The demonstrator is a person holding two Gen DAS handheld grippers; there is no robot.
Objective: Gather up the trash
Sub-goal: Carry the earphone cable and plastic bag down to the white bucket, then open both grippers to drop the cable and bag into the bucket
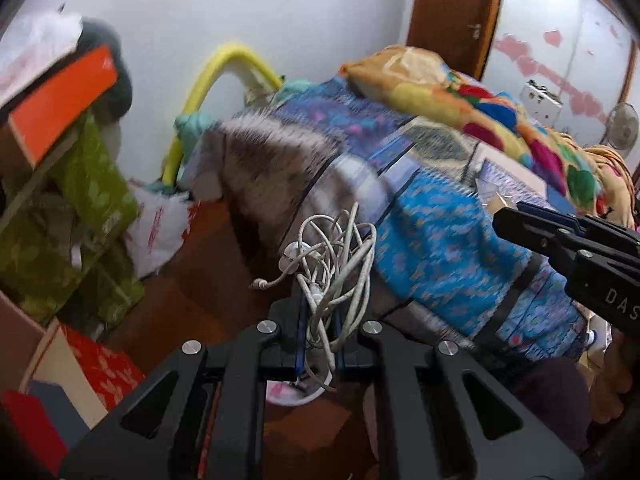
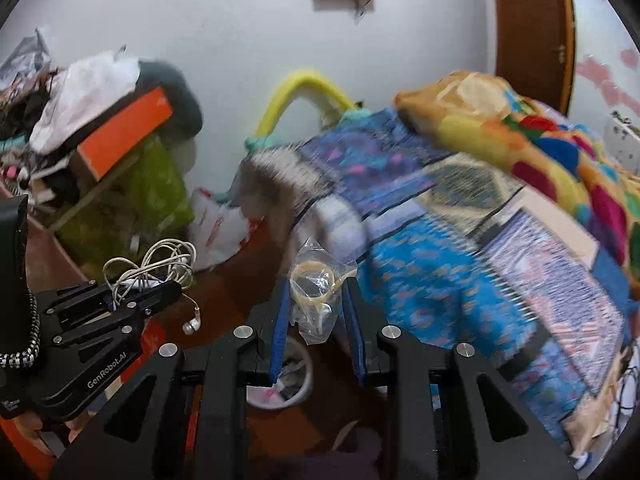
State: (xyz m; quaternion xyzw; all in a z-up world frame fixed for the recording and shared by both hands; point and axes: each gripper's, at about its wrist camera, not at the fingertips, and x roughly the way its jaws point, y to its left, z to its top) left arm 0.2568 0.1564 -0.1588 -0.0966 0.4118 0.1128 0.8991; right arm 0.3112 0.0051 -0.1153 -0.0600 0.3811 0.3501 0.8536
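In the left wrist view my left gripper (image 1: 320,306) is shut on a tangle of white earphone cable (image 1: 336,252), with loops sticking up past the fingertips. My right gripper (image 2: 317,286) is shut on a crumpled clear plastic bag (image 2: 320,308) that holds a yellowish ring. Both grippers hang over the brown floor beside a bed. A small round white bin (image 2: 298,394) sits on the floor right under the right gripper's jaws; the same bin (image 1: 288,398) shows below the left jaws. The left gripper (image 2: 160,290) with its cable (image 2: 160,258) appears at the left of the right wrist view, and the right gripper (image 1: 506,220) at the right of the left one.
A bed with a blue patterned cover (image 1: 432,248) and a bright blanket (image 1: 500,112) fills the right. On the left stand green boxes (image 1: 80,216), an orange box (image 1: 60,104) and a white plastic bag (image 1: 160,228). A yellow foam tube (image 1: 224,64) leans on the wall.
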